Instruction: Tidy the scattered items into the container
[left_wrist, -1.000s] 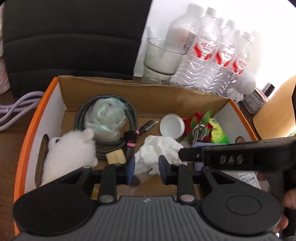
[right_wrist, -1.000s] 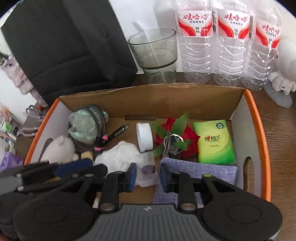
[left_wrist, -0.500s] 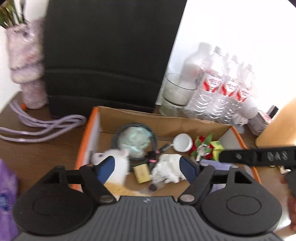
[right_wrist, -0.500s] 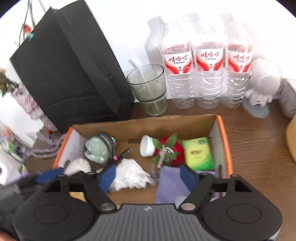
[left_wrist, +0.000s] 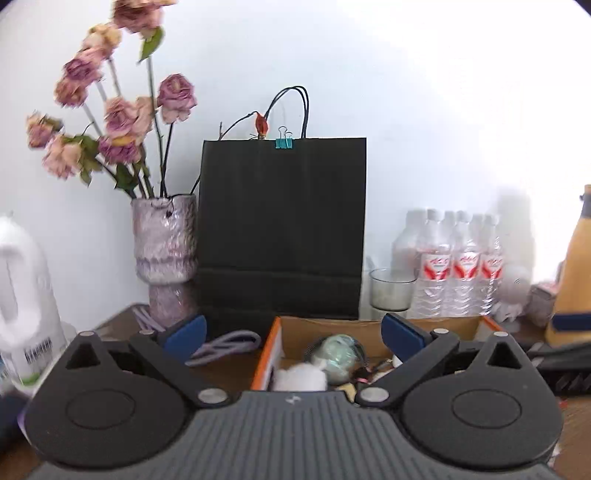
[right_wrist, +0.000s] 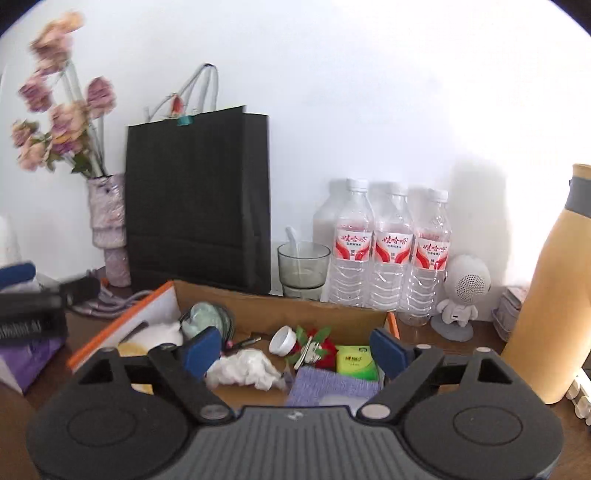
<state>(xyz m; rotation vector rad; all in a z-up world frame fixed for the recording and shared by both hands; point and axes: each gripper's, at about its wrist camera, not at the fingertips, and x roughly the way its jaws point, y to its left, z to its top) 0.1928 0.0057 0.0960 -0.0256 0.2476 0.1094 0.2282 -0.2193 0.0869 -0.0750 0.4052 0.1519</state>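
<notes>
The cardboard box (right_wrist: 295, 312) with orange edges sits on the brown table and also shows in the left wrist view (left_wrist: 271, 350). Inside lie a crumpled white tissue (right_wrist: 245, 367), a white plush toy (left_wrist: 301, 376), a coiled cable around a pale green ball (right_wrist: 207, 317), a white cap (right_wrist: 282, 341), a red flower with a clip (right_wrist: 314, 347), a green tissue pack (right_wrist: 356, 363) and a purple cloth (right_wrist: 332, 387). My left gripper (left_wrist: 293, 334) is open and empty, raised back from the box. My right gripper (right_wrist: 295, 349) is open and empty above the box's near side.
A black paper bag (left_wrist: 282, 229) stands behind the box. A vase of dried roses (left_wrist: 164, 251) is to its left. A glass cup (right_wrist: 303, 267), three water bottles (right_wrist: 391, 254), a white figurine (right_wrist: 461, 297) and a tan bottle (right_wrist: 554, 295) stand right. A purple cord (left_wrist: 225, 341) lies left.
Both grippers have pulled back and up from inside the box, and their jaws have opened wide. The items stay in the box.
</notes>
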